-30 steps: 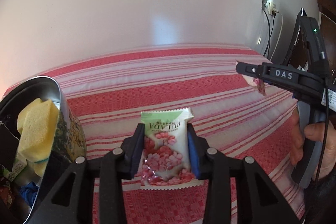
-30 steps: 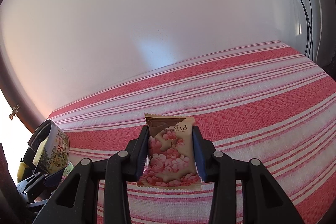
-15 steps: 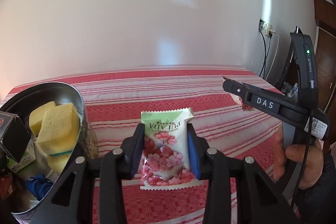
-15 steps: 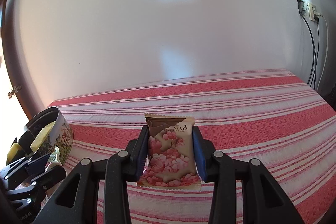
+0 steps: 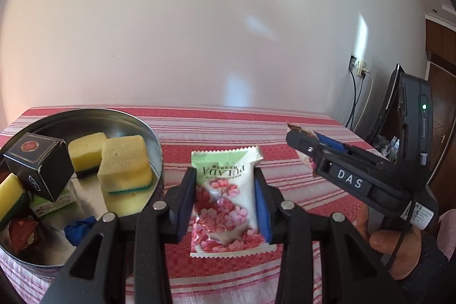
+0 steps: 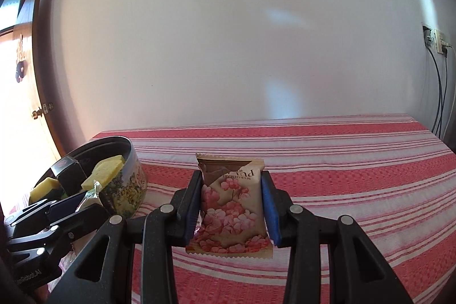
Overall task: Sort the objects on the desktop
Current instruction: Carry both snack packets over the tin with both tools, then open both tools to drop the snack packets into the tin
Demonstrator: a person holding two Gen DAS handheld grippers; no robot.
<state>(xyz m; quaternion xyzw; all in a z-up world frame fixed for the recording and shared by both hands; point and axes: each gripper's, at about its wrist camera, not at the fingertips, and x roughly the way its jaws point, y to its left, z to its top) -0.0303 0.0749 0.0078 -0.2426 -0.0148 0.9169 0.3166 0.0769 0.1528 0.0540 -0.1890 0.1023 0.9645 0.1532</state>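
- I am gripping a green-topped snack packet [image 5: 225, 201] in my left gripper [image 5: 225, 207], jaws clenched on its two sides, the packet hanging above the striped red tablecloth [image 5: 299, 190] near the table's left part.
- I am gripping a brown-topped snack packet [image 6: 232, 204] in my right gripper [image 6: 232, 207], jaws likewise clenched on it, over the cloth's middle.
- The left wrist view is showing me the right gripper [image 5: 302, 141] off to the right, with a thumb [image 5: 382, 241] on its handle.
- The round metal tin [image 5: 155, 138] is sitting at the table's left edge, just beside my left gripper; its rim is lying close under the left finger [image 5: 182, 198].
- Only the left view is looking into the tin: yellow sponges [image 5: 125, 161], a black box [image 5: 40, 164] and a blue scrap [image 5: 78, 227].
- Only the right view is showing the tin's flowered outer wall [image 6: 128, 190] and the bare cloth [image 6: 356, 161] running to the far and right edges.
- Beyond the far edge a white wall [image 6: 228, 47] is standing, with cables [image 6: 439, 93] at the right corner.
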